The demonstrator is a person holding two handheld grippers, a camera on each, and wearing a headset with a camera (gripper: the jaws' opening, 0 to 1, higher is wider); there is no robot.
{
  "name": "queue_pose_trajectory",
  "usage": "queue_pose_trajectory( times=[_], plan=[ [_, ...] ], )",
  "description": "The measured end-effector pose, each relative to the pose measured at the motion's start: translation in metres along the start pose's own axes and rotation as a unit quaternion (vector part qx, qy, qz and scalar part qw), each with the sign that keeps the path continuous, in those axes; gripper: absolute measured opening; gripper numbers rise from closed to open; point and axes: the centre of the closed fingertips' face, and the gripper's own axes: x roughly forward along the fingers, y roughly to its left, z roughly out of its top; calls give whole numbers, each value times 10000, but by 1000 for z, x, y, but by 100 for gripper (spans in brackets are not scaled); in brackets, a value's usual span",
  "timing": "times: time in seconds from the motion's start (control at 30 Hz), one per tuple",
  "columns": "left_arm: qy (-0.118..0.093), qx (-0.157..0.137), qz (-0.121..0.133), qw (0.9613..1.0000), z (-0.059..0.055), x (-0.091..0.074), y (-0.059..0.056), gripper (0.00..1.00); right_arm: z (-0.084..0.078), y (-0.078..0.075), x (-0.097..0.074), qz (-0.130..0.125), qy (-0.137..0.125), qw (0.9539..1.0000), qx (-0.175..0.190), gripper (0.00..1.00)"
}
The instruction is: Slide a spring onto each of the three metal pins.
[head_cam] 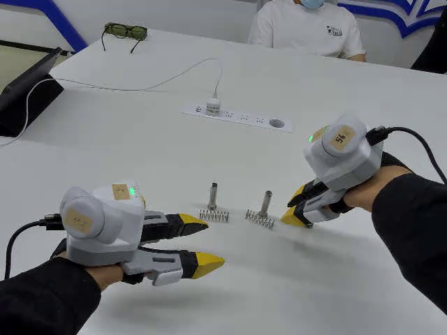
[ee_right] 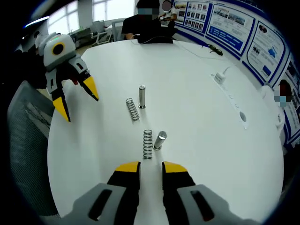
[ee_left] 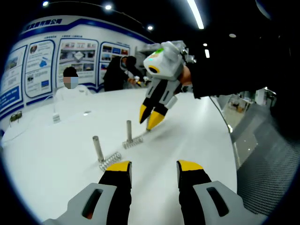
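Springs point(head_cam: 214, 216) lie flat beside 2 upright pins point(head_cam: 212, 196).

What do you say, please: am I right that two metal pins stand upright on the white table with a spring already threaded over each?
Not quite: neither spring is on a pin. In the right gripper view, one spring lies flat beside the farther pin, and the other spring lies flat beside the nearer pin. Both pins do stand upright on the white table.
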Motion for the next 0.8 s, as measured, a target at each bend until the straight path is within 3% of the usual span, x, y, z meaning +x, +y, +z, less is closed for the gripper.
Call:
queue_pose_trajectory(
  times=[0.4, 0.8],
  plan=[
    [18, -45, 25, 10000, -2, 0, 1, 39, -1, 0, 27, 108, 73, 9999, 97, 15],
    [25, -81, 61, 9999, -3, -2, 4, 38, -6, -1, 38, 188, 167, 9995, 213, 13]
  ],
)
